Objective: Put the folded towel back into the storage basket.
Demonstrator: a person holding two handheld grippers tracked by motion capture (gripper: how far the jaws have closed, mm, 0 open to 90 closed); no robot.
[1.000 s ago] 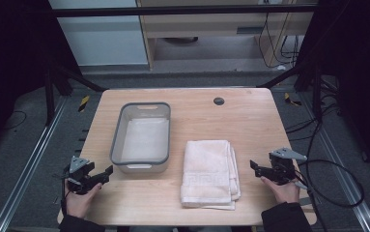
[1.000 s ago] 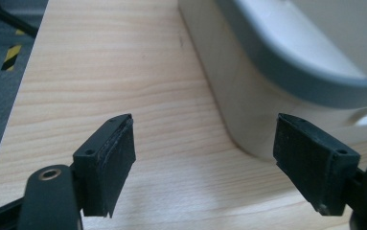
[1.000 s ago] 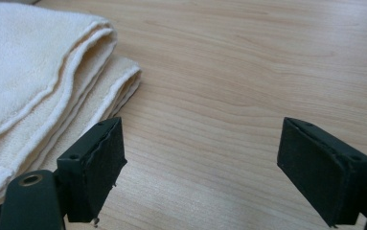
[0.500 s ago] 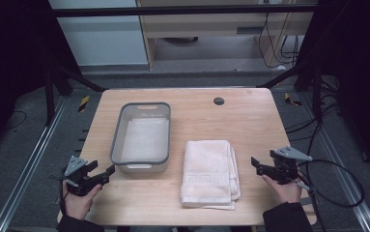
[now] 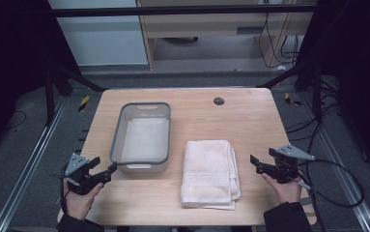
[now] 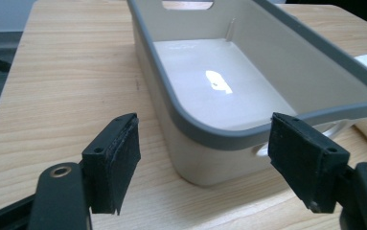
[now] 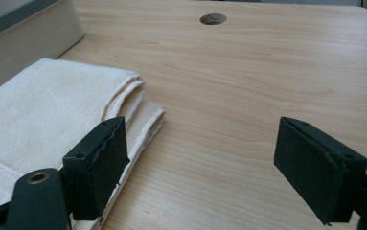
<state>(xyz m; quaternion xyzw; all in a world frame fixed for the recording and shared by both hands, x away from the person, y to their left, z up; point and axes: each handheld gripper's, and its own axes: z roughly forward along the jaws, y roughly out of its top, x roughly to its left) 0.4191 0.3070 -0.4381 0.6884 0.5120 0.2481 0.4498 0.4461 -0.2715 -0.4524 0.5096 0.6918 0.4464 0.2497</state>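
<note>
Wooden surface [image 5: 250, 121], mostly bare. Grey-rimmed bin [image 5: 143, 137] left of centre, empty, upright, long axis running away from the near edge. Folded towel [image 5: 209, 173] just right of bin, flat, apart from it, fold edges toward the right side.

Left tool [image 5: 106, 172] low at bin's near left corner, tips almost at the rim; jaws wide, just narrowed a little, nothing gripped. In the left gripper view [image 6: 205, 167] the bin's near wall sits between the pads, untouched. Right tool [image 5: 259, 164] right of towel, jaws wide, holding nothing; in the right gripper view [image 7: 198, 167] one pad hangs above the towel's layered edge.

Likely step: towel into bin. Best taken at the folded edge, one pad sliding under all layers, so nothing fans out. Bin light, probably apt to slide: worth steadying by the near rim. Lift level, lower flat.
</note>
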